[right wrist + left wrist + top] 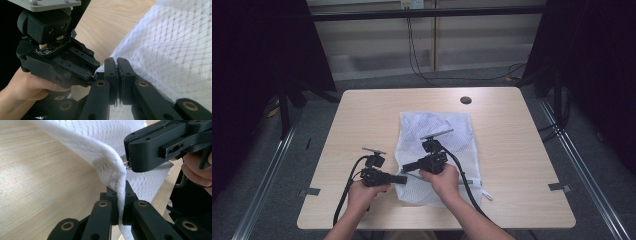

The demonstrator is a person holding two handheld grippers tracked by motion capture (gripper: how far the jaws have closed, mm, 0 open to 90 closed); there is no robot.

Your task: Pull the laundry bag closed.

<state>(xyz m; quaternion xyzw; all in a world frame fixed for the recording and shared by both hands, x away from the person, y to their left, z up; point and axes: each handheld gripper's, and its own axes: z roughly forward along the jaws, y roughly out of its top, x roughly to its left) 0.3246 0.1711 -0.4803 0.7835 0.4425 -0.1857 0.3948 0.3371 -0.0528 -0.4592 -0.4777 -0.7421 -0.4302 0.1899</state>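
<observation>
At the table's near edge, both hand-held grippers pinch the mesh bag (437,135)

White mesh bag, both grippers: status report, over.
Left gripper shut on corner of white mesh laundry bag. Right gripper shut at the bag's zip pull. Bag otherwise flat on light wooden table; nothing in the way.

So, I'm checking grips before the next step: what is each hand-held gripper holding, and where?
Both are shut on the white mesh bag: the left hand-held gripper pinches its corner edge, the right hand-held gripper grips the edge right beside it.
</observation>
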